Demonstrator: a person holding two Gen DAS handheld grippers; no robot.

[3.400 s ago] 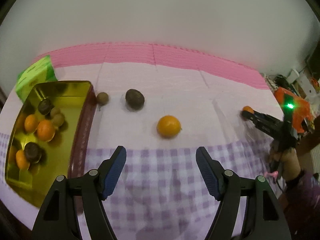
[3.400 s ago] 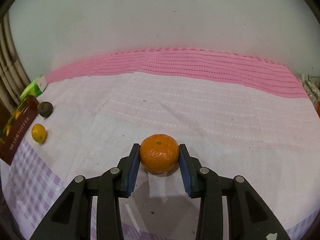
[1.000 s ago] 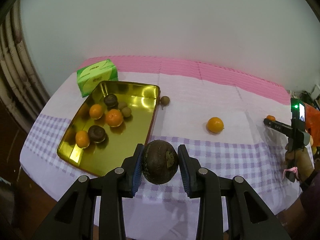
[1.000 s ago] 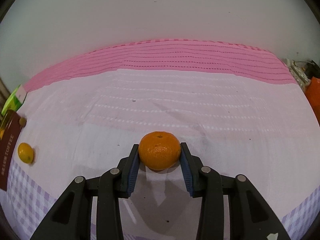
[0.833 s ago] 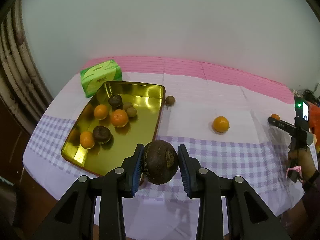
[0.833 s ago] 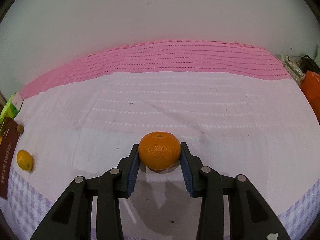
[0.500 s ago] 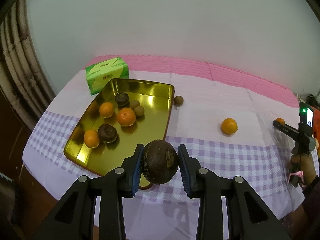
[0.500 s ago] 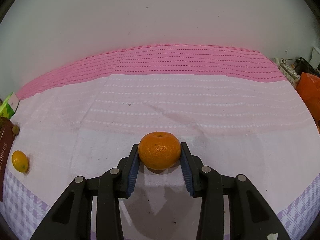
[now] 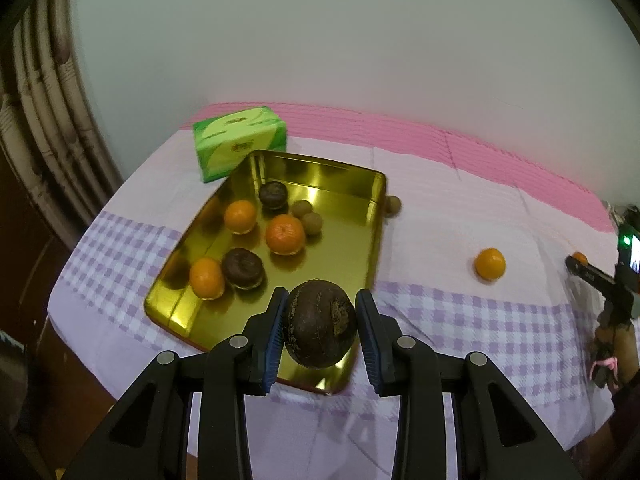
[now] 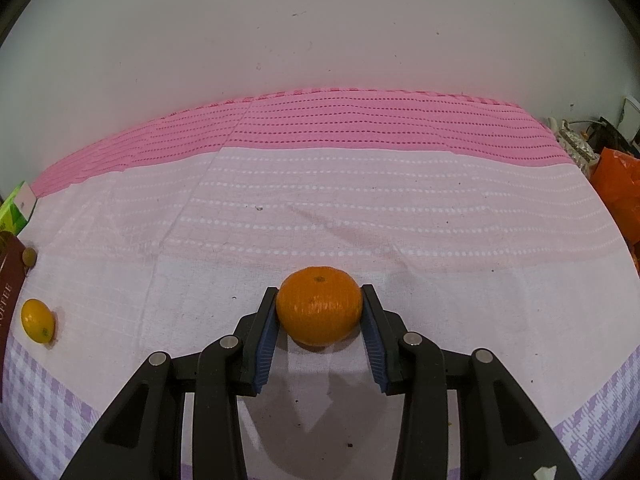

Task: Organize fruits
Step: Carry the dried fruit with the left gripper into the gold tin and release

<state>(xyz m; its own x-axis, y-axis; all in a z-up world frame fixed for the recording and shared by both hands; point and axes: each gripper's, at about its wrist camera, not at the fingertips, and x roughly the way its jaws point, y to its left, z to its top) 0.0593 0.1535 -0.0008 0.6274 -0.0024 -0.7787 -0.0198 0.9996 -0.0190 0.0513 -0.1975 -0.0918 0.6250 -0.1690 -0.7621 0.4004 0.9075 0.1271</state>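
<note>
My left gripper [image 9: 320, 320] is shut on a dark brown round fruit [image 9: 320, 330], held in the air over the near right corner of the gold tray [image 9: 352, 176]. In the tray lie several fruits: oranges [image 9: 285, 234], dark brown ones [image 9: 243, 268] and small tan ones [image 9: 312, 223]. One orange [image 9: 490, 263] and a small tan fruit [image 9: 393, 205] lie on the cloth to the tray's right. My right gripper [image 10: 319, 298] is shut on a tangerine [image 10: 319, 305] just above the pale cloth. The loose orange [image 10: 37, 321] shows far left there.
A green tissue box [image 9: 239, 141] stands behind the tray. The tray's dark red side [image 10: 9, 280] and the box's corner [image 10: 16, 206] show at the left edge. A person's hand [image 9: 614, 334] holds the other gripper at far right. An orange bag [image 10: 618, 192] lies off the table's right end.
The left gripper has carried the dark fruit leftward and lower, so the tray now lies under it. The right gripper keeps the tangerine almost in place.
</note>
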